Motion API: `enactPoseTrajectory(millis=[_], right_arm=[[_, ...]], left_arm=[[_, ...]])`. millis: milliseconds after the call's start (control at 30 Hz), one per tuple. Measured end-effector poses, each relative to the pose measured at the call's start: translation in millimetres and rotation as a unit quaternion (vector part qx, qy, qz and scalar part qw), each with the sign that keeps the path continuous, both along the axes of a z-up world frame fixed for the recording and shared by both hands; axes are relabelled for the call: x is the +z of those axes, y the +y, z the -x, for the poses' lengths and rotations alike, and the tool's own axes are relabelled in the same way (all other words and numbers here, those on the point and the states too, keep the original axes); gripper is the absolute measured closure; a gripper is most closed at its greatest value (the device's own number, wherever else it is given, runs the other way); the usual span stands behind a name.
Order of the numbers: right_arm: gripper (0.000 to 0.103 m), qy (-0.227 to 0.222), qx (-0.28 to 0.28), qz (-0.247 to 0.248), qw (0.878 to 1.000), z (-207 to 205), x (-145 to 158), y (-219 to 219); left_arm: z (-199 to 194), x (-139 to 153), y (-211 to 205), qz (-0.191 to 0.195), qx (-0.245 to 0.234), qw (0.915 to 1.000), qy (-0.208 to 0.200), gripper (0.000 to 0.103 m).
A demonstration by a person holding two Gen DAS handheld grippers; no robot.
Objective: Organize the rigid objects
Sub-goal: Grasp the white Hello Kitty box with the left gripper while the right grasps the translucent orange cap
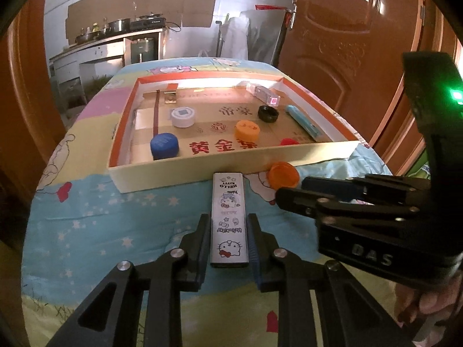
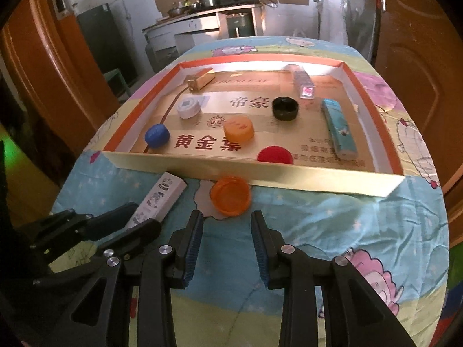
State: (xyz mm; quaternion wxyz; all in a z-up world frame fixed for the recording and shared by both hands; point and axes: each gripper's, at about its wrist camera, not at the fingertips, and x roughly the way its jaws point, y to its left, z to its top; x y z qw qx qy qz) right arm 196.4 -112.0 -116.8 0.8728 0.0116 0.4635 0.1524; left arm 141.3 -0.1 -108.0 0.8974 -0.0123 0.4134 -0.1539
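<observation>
A white Hello Kitty lighter (image 1: 229,219) lies on the blue cloth, between the fingers of my left gripper (image 1: 228,225). The jaws stand close on both sides of it, small gaps showing. It also shows in the right wrist view (image 2: 157,199). An orange bottle cap (image 2: 230,196) lies open side up just in front of the tray's near wall (image 2: 289,177). My right gripper (image 2: 226,219) is open and empty, just short of the cap. The shallow cardboard tray holds blue (image 2: 156,136), white (image 2: 188,108), orange (image 2: 239,129), black (image 2: 285,108) and red (image 2: 274,155) caps and several lighters.
The table wears a cartoon-print cloth (image 2: 332,231). A blue lighter (image 2: 338,127) lies along the tray's right side, a gold one (image 2: 199,78) and a clear one (image 2: 302,82) at the back. Brown doors stand on both sides; a kitchen counter lies beyond.
</observation>
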Motion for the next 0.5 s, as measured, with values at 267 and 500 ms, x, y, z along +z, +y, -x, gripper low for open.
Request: enactPoseTrajectory(millis=[267,500], right_arm=[[0.068,-0.008,0.008,0.026,1.000,-9,-4,15],[0.074,-0.003,0.004,0.024,1.000,-11,-3,14]], left_arm=[[1,-1,10,0.000,0.010,1.0000,0.000,0.078],[4,0,17,0.005,0.017,0.9998,-0.001,0.078]])
